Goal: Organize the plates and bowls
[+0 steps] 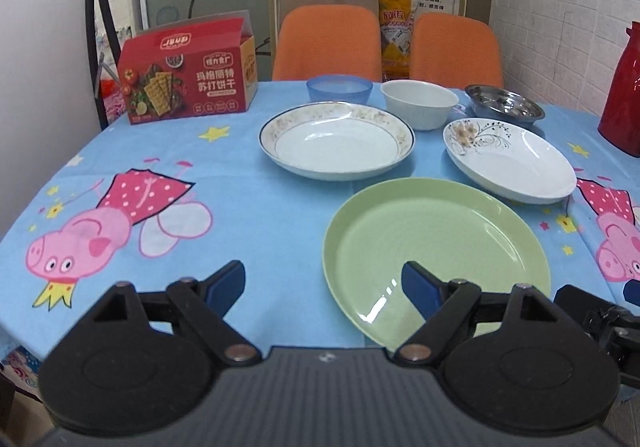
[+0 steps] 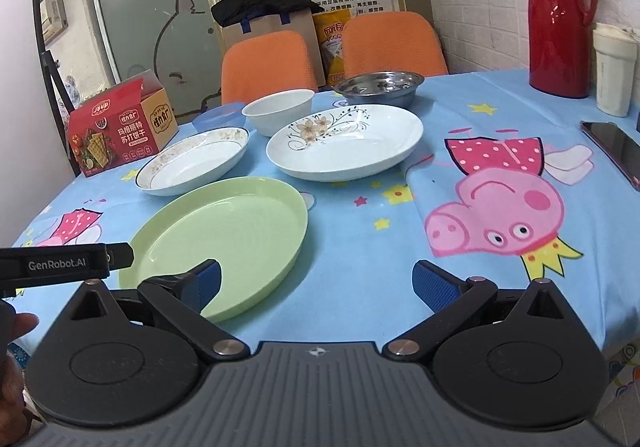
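A green plate lies nearest on the blue tablecloth. Behind it sit a gold-rimmed white plate and a flower-patterned white plate. Further back stand a blue bowl, a white bowl and a steel bowl. My left gripper is open, its right finger over the green plate's near rim. My right gripper is open too, its left finger over that plate's near edge. Neither holds anything.
A red cracker box stands at the back left. A red thermos, a white cup and a phone are on the right. Two orange chairs stand behind the table.
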The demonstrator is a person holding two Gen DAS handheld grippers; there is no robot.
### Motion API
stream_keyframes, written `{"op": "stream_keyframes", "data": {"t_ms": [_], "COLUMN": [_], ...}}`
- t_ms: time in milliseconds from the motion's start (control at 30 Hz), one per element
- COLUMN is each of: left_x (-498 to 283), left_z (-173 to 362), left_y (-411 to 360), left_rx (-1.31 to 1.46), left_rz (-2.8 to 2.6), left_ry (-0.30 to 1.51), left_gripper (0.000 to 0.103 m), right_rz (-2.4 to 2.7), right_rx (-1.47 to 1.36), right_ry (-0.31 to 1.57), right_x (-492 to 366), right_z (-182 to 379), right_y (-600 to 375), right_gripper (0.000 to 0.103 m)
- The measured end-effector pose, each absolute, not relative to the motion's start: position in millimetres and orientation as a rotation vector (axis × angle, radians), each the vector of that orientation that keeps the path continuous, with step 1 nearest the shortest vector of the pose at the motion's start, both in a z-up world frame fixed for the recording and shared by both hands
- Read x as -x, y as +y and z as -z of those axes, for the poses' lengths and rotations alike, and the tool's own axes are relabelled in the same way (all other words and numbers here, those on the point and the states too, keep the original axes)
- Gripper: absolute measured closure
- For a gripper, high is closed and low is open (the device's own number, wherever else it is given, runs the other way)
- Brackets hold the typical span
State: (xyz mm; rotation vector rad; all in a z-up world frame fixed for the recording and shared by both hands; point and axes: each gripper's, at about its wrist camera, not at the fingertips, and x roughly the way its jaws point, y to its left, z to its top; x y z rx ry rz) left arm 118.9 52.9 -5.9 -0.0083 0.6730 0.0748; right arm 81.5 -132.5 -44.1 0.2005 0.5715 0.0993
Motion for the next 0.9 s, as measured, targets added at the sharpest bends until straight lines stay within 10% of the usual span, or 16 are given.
{"op": "stream_keyframes", "data": {"t_ms": [900], "left_x": [-193], "left_z": [32], "left_y": [82], "left_rx": [0.018], "left_rz": [0.105], "left_ry": [0.832], "left_gripper": [0.020], "right_rz": [-0.164], "right_rx": [-0.045], "right_ry": [0.730], "right_x": [-167], "right_z": [61], "right_y": [-90], "right_gripper": [0.000]}}
